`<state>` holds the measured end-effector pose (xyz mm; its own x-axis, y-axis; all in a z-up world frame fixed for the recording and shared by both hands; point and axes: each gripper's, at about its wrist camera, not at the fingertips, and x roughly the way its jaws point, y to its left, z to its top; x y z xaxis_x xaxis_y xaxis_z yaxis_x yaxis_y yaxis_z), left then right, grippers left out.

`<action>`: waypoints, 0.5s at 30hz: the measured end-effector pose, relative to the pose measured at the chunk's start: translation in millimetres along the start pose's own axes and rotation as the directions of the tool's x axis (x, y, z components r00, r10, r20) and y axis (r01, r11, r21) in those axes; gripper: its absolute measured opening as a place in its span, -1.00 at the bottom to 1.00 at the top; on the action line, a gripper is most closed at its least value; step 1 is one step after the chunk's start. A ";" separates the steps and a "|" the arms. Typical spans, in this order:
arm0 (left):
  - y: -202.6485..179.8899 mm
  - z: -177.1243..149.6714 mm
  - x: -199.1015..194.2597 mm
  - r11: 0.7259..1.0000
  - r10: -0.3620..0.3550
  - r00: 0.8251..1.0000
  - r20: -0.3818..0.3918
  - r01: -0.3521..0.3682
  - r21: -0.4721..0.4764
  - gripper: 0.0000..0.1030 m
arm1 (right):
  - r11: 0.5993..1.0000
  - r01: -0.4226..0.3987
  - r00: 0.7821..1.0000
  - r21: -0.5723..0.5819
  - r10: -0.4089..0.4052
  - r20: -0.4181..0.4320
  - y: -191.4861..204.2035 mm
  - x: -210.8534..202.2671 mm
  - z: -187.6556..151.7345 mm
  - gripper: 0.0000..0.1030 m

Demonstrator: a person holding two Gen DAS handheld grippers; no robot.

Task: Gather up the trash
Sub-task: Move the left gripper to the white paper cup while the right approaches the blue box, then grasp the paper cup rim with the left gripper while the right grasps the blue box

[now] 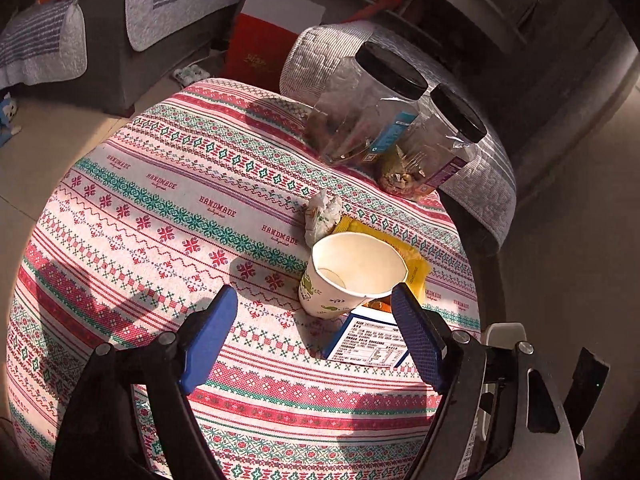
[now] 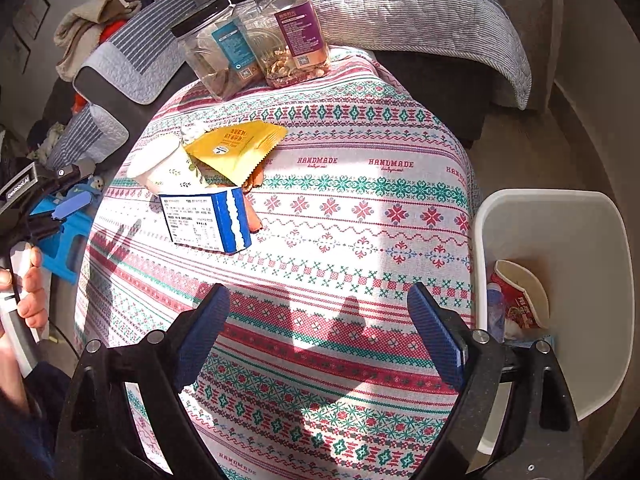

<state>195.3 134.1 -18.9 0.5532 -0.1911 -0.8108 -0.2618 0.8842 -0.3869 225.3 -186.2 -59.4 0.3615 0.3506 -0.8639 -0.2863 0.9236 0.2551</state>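
On the patterned tablecloth [image 1: 168, 208] lies a cluster of trash: a white paper cup [image 1: 352, 276] on its side, a crumpled tissue [image 1: 322, 220], a yellow packet [image 1: 404, 254] and a blue-and-white box [image 1: 368, 342]. My left gripper [image 1: 313, 296] is open just short of the cup, with nothing between its fingers. The right wrist view shows the same box [image 2: 208, 220], yellow packet [image 2: 236, 148] and cup [image 2: 168, 164] at the far left. My right gripper [image 2: 319, 292] hangs open and empty over the bare cloth. A white bin [image 2: 560, 216] beside the table holds a crushed red cup [image 2: 520, 292].
Two clear jars with black lids [image 1: 376, 108] [image 1: 440, 148] stand at the table's far edge. Quilted sofa cushions [image 2: 400, 8] lie behind them. An orange scrap [image 2: 254, 216] lies by the box. A hand [image 2: 28, 292] and a blue stool [image 2: 60, 248] are at the left.
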 end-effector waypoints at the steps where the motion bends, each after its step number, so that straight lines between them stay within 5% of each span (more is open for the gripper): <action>1: -0.9 0.5 4.7 1.000 0.001 1.000 -0.006 -0.001 0.003 0.48 | 1.000 -0.004 1.000 -0.020 0.004 -0.003 7.0 3.4 1.5 0.68; 12: -4.7 6.2 44.2 0.999 0.030 0.999 -0.033 -0.029 0.016 0.47 | 0.990 -0.037 0.999 -0.134 0.038 0.006 58.1 42.5 24.1 0.75; 15: -4.6 7.2 52.9 1.000 0.024 0.998 -0.050 -0.023 0.017 0.26 | 0.986 -0.049 0.999 -0.161 0.052 0.010 68.1 52.6 30.3 0.81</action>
<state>231.4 123.0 -56.9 0.5061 -0.1910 -0.8411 -0.2613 0.8954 -0.3605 251.8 -100.1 -74.3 0.3554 0.3994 -0.8451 -0.4432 0.8680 0.2239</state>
